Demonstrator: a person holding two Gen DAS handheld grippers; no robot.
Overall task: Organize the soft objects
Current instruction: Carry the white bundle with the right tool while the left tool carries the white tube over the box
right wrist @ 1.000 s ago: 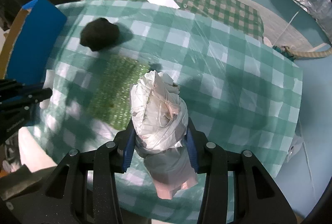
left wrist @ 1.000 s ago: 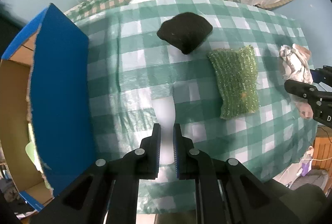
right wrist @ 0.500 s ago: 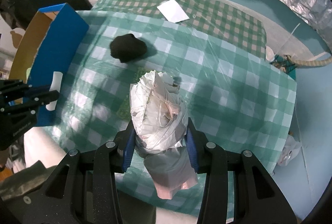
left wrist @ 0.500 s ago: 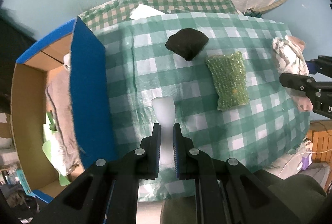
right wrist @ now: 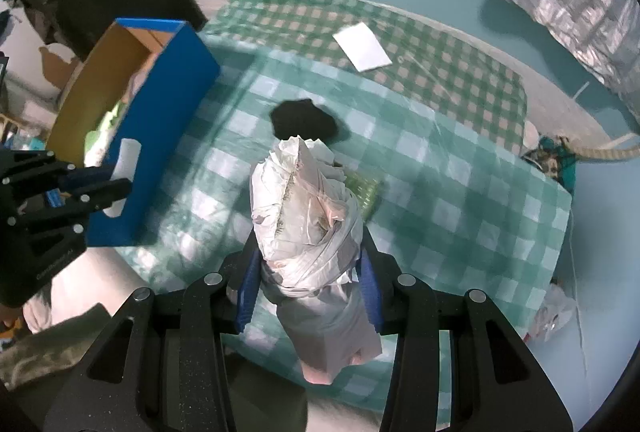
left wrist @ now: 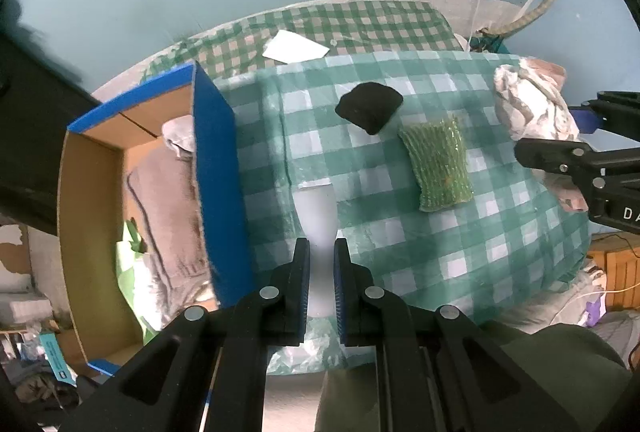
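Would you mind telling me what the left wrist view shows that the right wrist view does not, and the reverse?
Only the left wrist view shows the whole green knitted pad lying flat on the checked tablecloth, the grey cloth deep inside the box, and the left gripper shut on a white foam strip.

Only the right wrist view shows the right gripper shut on the white wrapped bundle from behind; the bundle hides most of the green pad.

Both show the blue cardboard box, the black soft lump and the white paper.

Soft stuff sitting around the blue box (left wrist: 216, 168)
Black pouch (left wrist: 369, 107) and green knit pad (left wrist: 438, 163) are lying side by side on the checked cloth; the white bundle (right wrist: 308, 208) is hanging up in the air.
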